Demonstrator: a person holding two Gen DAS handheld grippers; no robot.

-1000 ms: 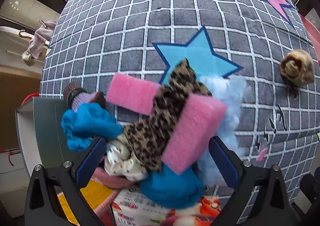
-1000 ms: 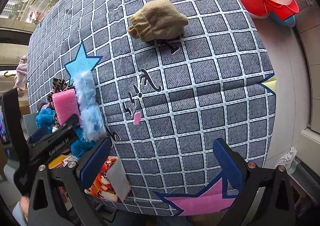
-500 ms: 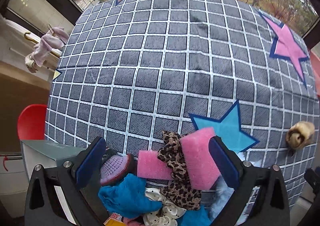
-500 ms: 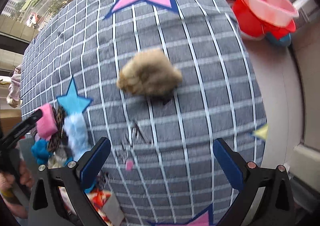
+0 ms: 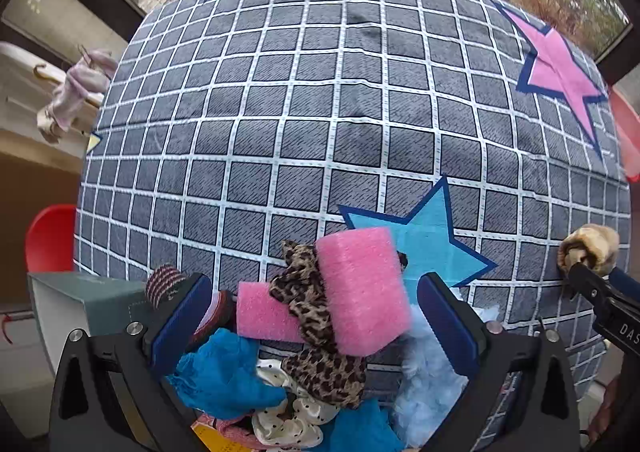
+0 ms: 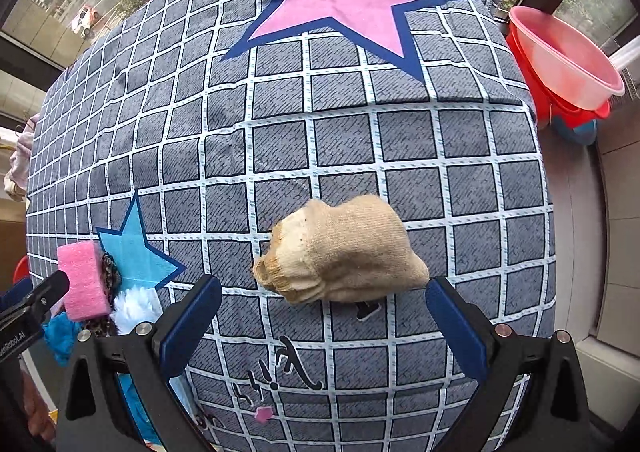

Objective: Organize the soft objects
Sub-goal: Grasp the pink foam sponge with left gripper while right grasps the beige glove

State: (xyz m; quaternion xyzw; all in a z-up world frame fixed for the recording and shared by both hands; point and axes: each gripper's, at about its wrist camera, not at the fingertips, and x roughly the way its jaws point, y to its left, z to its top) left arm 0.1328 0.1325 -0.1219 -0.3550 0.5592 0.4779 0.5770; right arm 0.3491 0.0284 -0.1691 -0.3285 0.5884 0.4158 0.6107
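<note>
Fingers (image 6: 191, 332) spread wide on the right gripper (image 6: 324, 328), holding nothing, with one knitted beige sock ball (image 6: 340, 252) lying lumpy on the checked tabletop cloth (image 6: 360, 140) at lower centre, just beyond the tips. Left gripper (image 5: 316, 326), fingers equally apart and empty, frames the pile at bottom centre: two pink foam blocks (image 5: 362, 288), one leopard-print scrunchie (image 5: 316, 332), crumpled blue cloth (image 5: 224, 372), pale fluffy fabric (image 5: 428, 372). One red basin stack (image 6: 560, 68) sits upper right.
</note>
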